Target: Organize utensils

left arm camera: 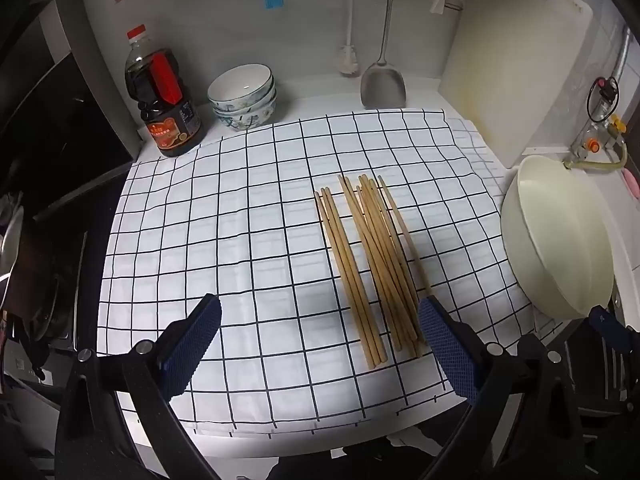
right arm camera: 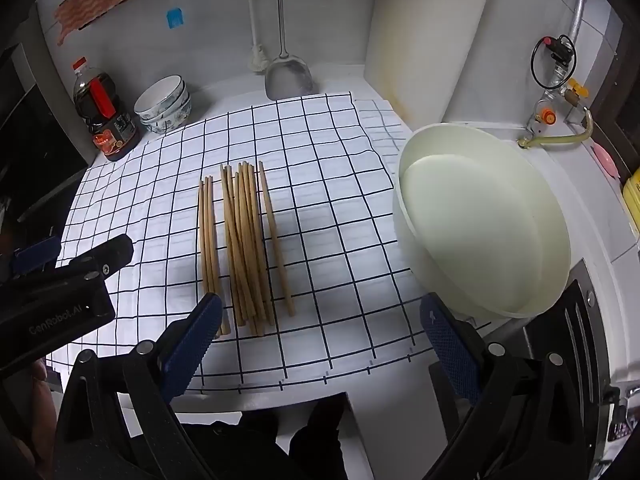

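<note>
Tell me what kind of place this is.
Most likely a home kitchen counter: a sauce bottle and stacked bowls stand at the back, a metal spatula hangs on the wall, and chopsticks lie on a checked cloth.

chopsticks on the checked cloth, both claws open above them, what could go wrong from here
1. The chopsticks lie loose and partly overlapping, so a claw closing on them may grab several unevenly and scatter the rest.
2. The checked cloth is already rippled; fingertips scraping it could bunch it and shift the whole pile.
3. The right claw hangs close to the cream basin, and the left claw works the same pile, so the two could bump each other or the basin.
</note>
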Action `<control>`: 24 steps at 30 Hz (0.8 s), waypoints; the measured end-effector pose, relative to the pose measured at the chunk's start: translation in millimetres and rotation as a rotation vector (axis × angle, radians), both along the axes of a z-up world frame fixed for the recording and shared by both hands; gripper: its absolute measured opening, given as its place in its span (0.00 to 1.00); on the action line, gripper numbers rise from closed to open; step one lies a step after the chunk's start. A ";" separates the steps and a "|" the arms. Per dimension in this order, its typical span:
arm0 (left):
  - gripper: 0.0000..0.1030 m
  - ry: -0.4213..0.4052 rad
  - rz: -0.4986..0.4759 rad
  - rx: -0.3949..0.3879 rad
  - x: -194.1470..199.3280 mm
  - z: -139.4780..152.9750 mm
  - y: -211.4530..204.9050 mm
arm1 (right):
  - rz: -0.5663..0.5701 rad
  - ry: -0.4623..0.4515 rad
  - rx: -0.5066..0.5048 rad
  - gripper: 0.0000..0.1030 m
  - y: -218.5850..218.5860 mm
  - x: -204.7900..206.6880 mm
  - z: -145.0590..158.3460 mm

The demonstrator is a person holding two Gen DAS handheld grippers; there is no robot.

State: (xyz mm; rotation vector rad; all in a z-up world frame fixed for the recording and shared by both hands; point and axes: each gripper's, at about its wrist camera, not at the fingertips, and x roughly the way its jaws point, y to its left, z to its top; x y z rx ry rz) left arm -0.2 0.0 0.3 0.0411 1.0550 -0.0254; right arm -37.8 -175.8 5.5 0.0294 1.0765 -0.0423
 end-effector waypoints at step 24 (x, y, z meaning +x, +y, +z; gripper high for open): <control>0.94 -0.005 -0.004 -0.007 -1.3 7.5 3.0 | -0.014 -0.004 0.006 0.92 -3.3 -4.7 3.1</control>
